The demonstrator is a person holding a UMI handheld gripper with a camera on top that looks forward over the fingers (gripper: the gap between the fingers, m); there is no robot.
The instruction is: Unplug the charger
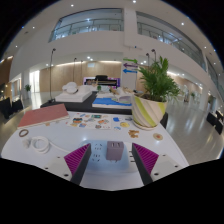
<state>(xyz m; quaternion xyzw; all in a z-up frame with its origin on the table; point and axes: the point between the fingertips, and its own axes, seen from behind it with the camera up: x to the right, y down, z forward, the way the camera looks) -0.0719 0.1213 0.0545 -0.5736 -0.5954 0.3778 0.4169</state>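
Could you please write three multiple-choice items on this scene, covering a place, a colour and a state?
1. Where is the small grey block?
A. between the jaws, on the white table
B. beside the potted plant
C. on the pink sheet

2. What colour is the flat sheet at the table's far side?
A. blue
B. pink
C. black

3. How do the gripper's jaws stand?
A. shut on the block
B. open, a gap at each side of the block
C. shut on nothing

Answers: 1 A, it sits between the two purple pads. 2 B, it shows pink. 3 B, table shows between each pad and the block.

The potted plant stands beyond the jaws.
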